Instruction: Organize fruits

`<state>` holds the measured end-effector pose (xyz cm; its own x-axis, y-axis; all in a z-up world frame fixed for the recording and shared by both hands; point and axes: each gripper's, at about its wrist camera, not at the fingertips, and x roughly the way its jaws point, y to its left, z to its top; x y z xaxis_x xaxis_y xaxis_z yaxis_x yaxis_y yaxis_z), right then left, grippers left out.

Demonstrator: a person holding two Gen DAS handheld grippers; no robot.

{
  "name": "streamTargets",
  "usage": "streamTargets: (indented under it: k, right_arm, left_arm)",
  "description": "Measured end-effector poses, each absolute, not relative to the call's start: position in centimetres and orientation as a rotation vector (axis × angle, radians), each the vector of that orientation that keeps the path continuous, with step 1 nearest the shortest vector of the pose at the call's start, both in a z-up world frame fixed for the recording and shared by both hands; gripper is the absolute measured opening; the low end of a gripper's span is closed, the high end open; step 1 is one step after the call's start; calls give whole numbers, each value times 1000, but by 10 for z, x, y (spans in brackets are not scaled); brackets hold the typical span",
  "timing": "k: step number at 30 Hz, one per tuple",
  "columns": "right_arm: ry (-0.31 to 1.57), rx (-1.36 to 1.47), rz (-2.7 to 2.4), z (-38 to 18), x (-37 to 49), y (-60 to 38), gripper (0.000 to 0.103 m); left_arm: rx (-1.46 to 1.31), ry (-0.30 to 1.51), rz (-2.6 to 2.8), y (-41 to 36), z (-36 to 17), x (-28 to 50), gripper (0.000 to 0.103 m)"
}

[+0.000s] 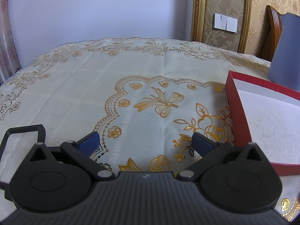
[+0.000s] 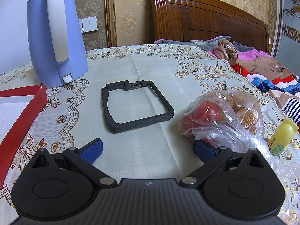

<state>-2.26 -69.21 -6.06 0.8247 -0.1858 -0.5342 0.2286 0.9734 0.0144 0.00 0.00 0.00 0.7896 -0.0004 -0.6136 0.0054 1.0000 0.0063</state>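
The bench under its cream, gold-flowered cloth [image 2: 150,71] carries a blue kettle [image 2: 37,37], a shallow red box with white lining [image 1: 241,116], and a clear plastic bag of red fruit [image 2: 221,116] just beside the right tongs [image 2: 148,150]. Both right and left tongs [image 1: 145,143] gape apart, holding nothing.

Red box [image 1: 262,112]: cut off at right edge. Bagged fruit [image 2: 221,116]: blurred by plastic, kinds unclear. Kettle [image 1: 286,50]: partly cropped.

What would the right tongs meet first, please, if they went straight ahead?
Probably the black frame lying flat on the cloth ahead of the open right tongs; the fruit bag sits off to the right.
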Motion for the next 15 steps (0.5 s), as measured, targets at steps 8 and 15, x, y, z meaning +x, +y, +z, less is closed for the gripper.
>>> streamTargets:
  k: [8, 15]
  right_arm:
    - [559, 79, -221, -61, -22, -692, 103]
    - [571, 81, -208, -61, -24, -693, 103]
  left_arm:
    - [8, 661, -3, 0, 0, 0, 103]
    - [8, 661, -3, 0, 0, 0, 103]
